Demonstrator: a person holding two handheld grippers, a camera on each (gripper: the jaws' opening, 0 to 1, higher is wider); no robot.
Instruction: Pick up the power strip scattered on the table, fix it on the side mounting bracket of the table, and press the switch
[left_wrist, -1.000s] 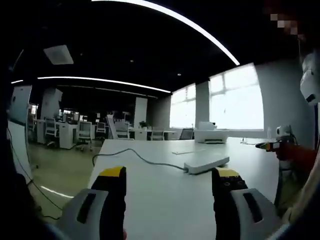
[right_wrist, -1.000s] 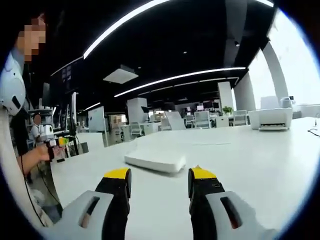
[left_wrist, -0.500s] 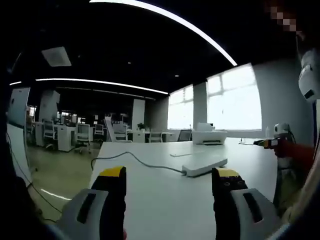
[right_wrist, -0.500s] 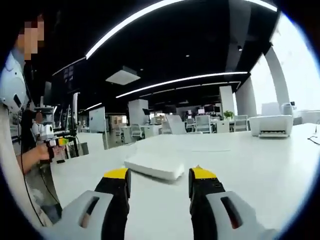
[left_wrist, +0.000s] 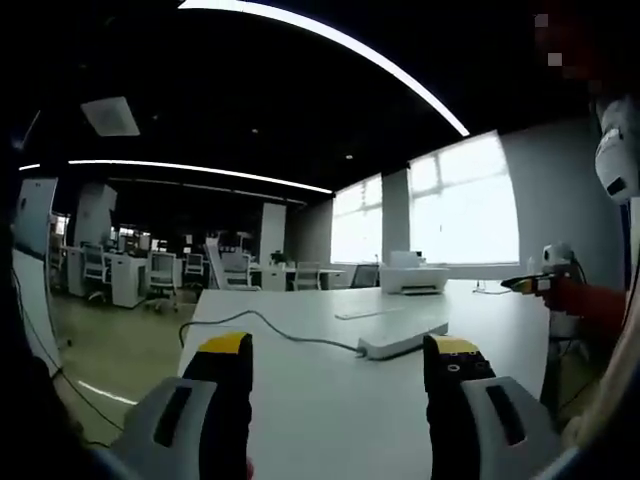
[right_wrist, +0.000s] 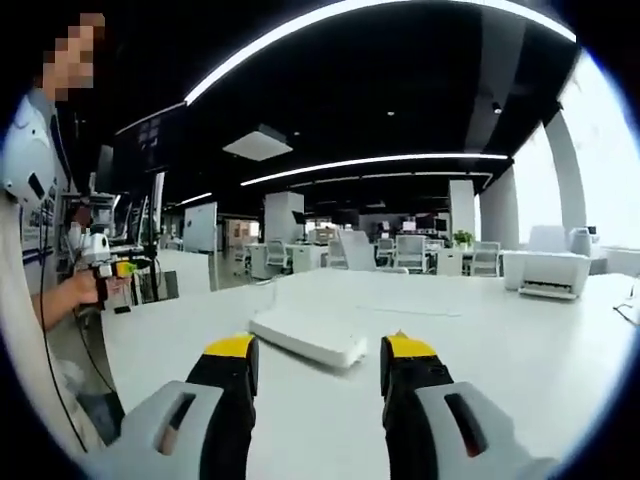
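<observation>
Left gripper: the left gripper (left_wrist: 342, 350) with grey bodies and yellow-capped black jaws hovered low over the table; its jaws stood wide apart and held nothing.
Right gripper: the right gripper (right_wrist: 319, 350) of the same grey, black and yellow build also hovered over the table, its jaws spread with a clear gap between them and nothing in it.
Table: the wide white table top (left_wrist: 330, 420) (right_wrist: 520, 340) lay under both grippers and reached far back.
Power strip: the long flat white power strip (left_wrist: 403, 340) lay flat on the table. In the left gripper view it was beyond the jaws, nearer to the right jaw and apart from both. In the right gripper view the strip (right_wrist: 308, 337) lay just beyond the gap between the jaws, not touching either.
Cable: the thin dark cable (left_wrist: 270, 329) ran from the left end of the strip across the table and dropped over the left edge.
Person: a hand with a red sleeve (left_wrist: 590, 305) held a small device with a yellow part at the right side of the left gripper view; in the right gripper view a hand (right_wrist: 85, 284) holding such a device was at the left.
Printer: a white box-shaped printer (left_wrist: 412, 278) (right_wrist: 546, 272) stood at the far part of the table.
Background: white office desks and chairs (right_wrist: 400, 252) stood far behind, with bright windows (left_wrist: 465, 210) and long ceiling light strips (right_wrist: 380, 160).
</observation>
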